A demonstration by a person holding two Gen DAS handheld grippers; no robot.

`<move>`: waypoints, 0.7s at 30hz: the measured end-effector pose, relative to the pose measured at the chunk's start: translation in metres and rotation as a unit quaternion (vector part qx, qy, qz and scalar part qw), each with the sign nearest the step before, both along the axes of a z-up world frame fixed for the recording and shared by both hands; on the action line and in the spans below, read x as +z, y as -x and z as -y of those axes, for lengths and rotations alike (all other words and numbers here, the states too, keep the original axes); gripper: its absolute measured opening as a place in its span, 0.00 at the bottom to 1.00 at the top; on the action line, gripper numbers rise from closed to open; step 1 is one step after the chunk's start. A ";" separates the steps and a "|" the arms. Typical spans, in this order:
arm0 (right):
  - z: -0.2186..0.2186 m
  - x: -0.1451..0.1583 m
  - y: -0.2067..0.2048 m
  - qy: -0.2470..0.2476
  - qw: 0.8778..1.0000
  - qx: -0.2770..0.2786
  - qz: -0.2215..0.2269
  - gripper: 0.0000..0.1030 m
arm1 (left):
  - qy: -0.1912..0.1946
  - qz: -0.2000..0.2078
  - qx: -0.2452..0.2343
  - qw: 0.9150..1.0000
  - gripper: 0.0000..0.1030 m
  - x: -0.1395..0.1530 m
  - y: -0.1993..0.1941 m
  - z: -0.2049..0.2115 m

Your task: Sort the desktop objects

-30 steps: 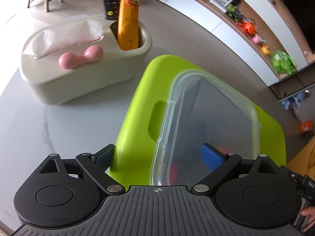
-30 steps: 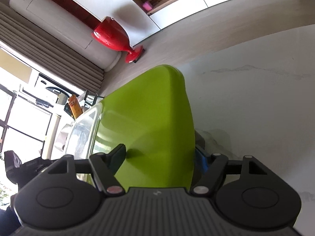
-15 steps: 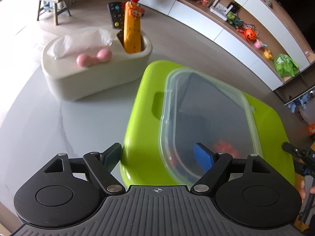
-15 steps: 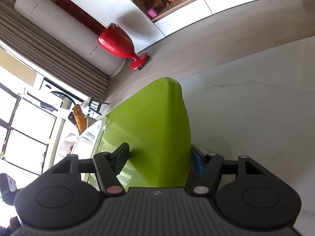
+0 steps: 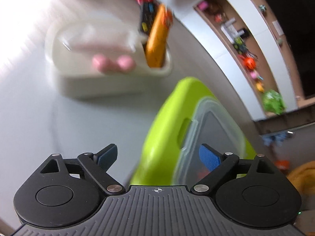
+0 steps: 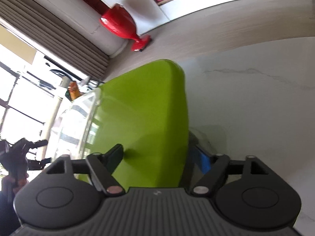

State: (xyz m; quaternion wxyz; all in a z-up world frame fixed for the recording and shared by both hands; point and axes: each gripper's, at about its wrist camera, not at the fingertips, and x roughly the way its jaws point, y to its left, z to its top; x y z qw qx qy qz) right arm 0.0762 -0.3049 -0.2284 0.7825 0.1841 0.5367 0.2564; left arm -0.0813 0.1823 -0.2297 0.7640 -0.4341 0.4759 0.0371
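A lime-green bin (image 5: 167,118) with a clear plastic lid (image 5: 216,133) rests on the pale table. My left gripper (image 5: 158,156) straddles its near left wall. The jaws are opening: the left pad hangs over bare table and the right pad (image 5: 208,157) over the lid, neither pressing. In the right wrist view the same bin (image 6: 141,102) fills the middle. My right gripper (image 6: 159,157) has the bin's wall between its opening jaws, with a small gap at the blue pad (image 6: 202,162).
A white tissue organiser (image 5: 102,82) stands behind the bin, holding an orange remote (image 5: 157,39) and a black remote (image 5: 146,17). Pale tabletop (image 6: 246,108) stretches to the right of the bin. A red vase (image 6: 120,23) stands on the floor. The other gripper (image 6: 25,149) shows at far left.
My left gripper has slid left along the bin and rolled, and its left pad has come off the wall. The right gripper's jaws have spread wider around the bin wall.
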 end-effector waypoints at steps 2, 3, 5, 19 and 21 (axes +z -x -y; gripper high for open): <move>0.004 0.007 -0.001 0.007 1.000 -0.002 -0.002 0.78 | -0.007 -0.010 -0.020 1.000 0.92 -0.007 -0.013 0.007; 0.007 0.012 -0.002 0.009 1.000 -0.003 0.000 0.78 | -0.016 -0.012 -0.030 0.999 0.91 -0.009 -0.018 0.011; 0.016 0.022 -0.010 0.005 1.000 -0.018 0.017 0.78 | -0.020 -0.011 -0.044 0.999 0.91 -0.009 -0.022 0.018; -0.002 0.001 -0.079 -0.032 0.999 -0.030 0.023 0.47 | -0.050 -0.016 -0.073 0.996 0.89 0.009 -0.044 0.029; 0.002 0.006 -0.067 -0.036 0.998 -0.044 0.025 0.47 | -0.060 -0.008 -0.088 0.994 0.89 0.019 -0.046 0.033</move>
